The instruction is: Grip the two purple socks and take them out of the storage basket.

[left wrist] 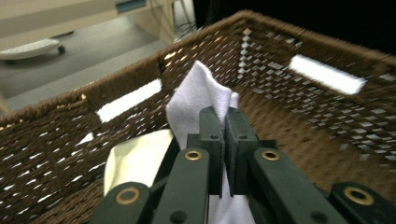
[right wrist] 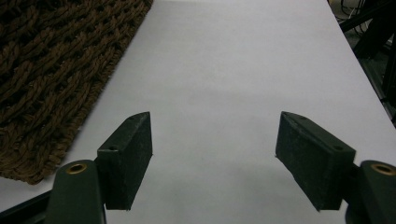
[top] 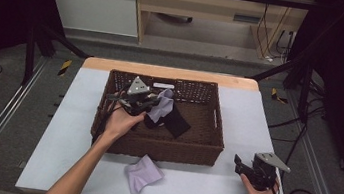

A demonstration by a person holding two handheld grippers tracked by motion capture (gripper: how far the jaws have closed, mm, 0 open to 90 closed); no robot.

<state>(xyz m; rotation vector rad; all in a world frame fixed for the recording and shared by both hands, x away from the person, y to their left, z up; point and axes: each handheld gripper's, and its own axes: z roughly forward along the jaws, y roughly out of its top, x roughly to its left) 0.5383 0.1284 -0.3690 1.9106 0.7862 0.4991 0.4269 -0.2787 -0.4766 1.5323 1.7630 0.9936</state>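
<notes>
Two grippers: left gripper (left wrist: 223, 140) clamped tight on pale cloth (left wrist: 198, 100), raised inside basket (top: 203, 149) near its back-left corner; right gripper (right wrist: 215, 154) spread wide, nothing held, over table's (top: 198, 186) front-right corner.

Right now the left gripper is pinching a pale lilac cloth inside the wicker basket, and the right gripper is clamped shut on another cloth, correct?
Not quite. The left gripper does pinch the pale lilac cloth inside the wicker basket, but the right gripper holds nothing: the right gripper view shows its jaws wide apart over bare table. The other lilac cloth lies loose beside the basket.
</notes>
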